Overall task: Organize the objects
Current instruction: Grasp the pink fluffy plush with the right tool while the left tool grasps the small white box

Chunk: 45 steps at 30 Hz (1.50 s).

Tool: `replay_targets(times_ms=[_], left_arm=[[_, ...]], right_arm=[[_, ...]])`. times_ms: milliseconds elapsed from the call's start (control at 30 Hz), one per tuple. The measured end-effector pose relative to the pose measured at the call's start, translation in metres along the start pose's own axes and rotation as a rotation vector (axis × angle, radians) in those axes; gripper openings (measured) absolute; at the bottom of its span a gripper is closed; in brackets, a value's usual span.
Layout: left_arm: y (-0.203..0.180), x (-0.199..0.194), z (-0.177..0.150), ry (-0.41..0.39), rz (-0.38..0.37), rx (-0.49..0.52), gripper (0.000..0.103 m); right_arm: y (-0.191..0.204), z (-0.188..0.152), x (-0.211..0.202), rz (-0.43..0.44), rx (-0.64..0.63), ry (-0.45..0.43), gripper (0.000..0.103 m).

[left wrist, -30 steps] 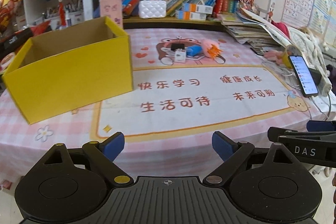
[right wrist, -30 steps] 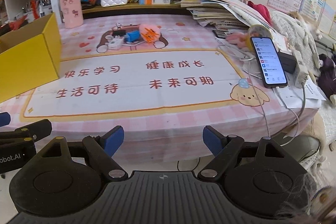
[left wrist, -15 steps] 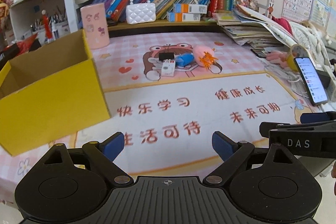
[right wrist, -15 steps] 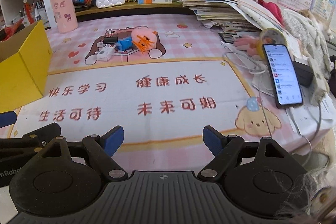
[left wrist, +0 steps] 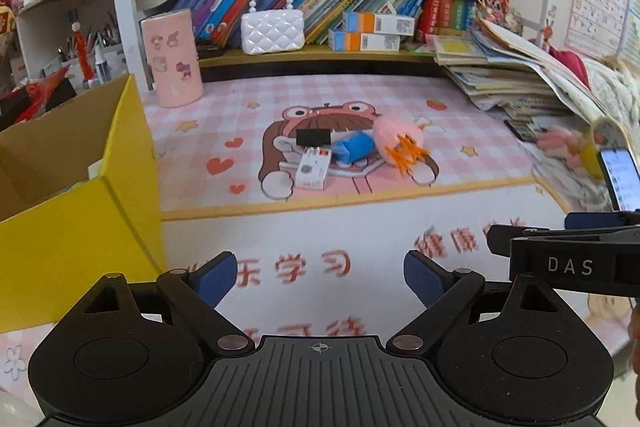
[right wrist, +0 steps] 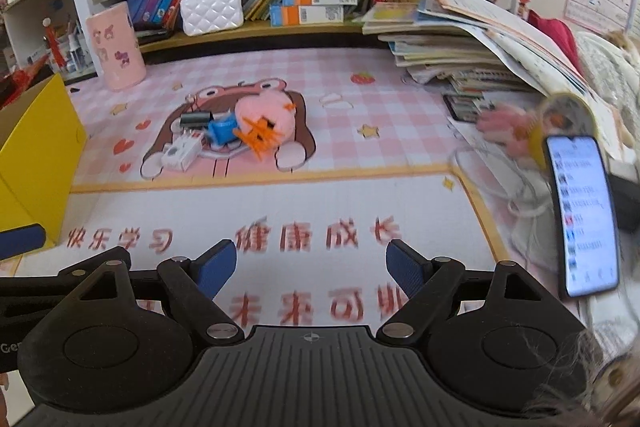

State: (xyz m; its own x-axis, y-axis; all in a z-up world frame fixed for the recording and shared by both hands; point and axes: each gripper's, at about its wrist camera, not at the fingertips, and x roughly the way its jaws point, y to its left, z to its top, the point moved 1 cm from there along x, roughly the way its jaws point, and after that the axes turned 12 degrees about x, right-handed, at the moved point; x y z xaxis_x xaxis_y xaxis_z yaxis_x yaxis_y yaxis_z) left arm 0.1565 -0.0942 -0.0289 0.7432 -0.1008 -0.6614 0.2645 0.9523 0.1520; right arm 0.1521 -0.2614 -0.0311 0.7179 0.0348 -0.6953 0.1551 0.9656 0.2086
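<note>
Left gripper (left wrist: 318,277): fingers wide, nothing between them
Right gripper (right wrist: 311,267): fingers wide, nothing held
Small objects (left wrist: 352,151): clustered mid-tabletop (left wrist: 360,227); well ahead of both grippers
Yellow box (left wrist: 76,211): left, open-topped

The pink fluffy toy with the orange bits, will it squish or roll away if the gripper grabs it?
The pink fluffy toy looks soft and fuzzy, so it would probably squash between the pads. It looks light too. It leans on the blue thing, so that may shift.
</note>
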Motion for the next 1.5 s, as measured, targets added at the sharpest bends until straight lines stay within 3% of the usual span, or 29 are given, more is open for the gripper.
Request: replay_targets(times_ms=[67, 133, 167, 300, 433, 500, 800, 1000, 1067, 1100, 1333, 1500], left_arm=[[0.001, 0.006, 0.008, -0.014, 0.003, -0.02, 0.092], [0.003, 0.011, 0.017, -0.036, 0.002, -0.037, 0.091], [0.005, 0.015, 0.02, -0.038, 0.007, -0.04, 0.091], [0.012, 0.041, 0.035, -0.004, 0.063, -0.038, 0.081], [0.023, 0.068, 0.046, 0.04, 0.08, -0.074, 0.067], [0.025, 0.082, 0.052, 0.05, 0.08, -0.079, 0.065], [0.016, 0.136, 0.069, 0.117, 0.077, -0.03, 0.057], [0.018, 0.153, 0.068, 0.148, 0.057, -0.038, 0.039], [0.02, 0.153, 0.067, 0.144, 0.052, -0.052, 0.031], [0.02, 0.152, 0.066, 0.142, 0.045, -0.054, 0.03], [0.019, 0.109, 0.052, 0.108, -0.025, -0.102, 0.028], [0.015, 0.068, 0.023, 0.1, -0.06, -0.158, 0.028]], right_arm=[[-0.003, 0.009, 0.009, 0.036, 0.004, -0.013, 0.075], [-0.006, 0.02, 0.02, 0.091, 0.007, -0.02, 0.057], [-0.006, 0.028, 0.028, 0.117, 0.01, -0.018, 0.055], [-0.002, 0.062, 0.052, 0.205, 0.022, -0.023, 0.056], [0.01, 0.088, 0.076, 0.222, -0.01, -0.039, 0.058], [0.014, 0.096, 0.091, 0.22, -0.012, -0.018, 0.058], [0.029, 0.109, 0.144, 0.21, -0.013, 0.06, 0.069], [0.03, 0.109, 0.164, 0.211, 0.032, 0.126, 0.069], [0.027, 0.108, 0.167, 0.197, 0.052, 0.136, 0.065], [0.025, 0.107, 0.169, 0.198, 0.061, 0.145, 0.054], [0.013, 0.1, 0.137, 0.241, 0.066, 0.126, 0.053], [0.004, 0.074, 0.101, 0.226, 0.037, 0.136, 0.053]])
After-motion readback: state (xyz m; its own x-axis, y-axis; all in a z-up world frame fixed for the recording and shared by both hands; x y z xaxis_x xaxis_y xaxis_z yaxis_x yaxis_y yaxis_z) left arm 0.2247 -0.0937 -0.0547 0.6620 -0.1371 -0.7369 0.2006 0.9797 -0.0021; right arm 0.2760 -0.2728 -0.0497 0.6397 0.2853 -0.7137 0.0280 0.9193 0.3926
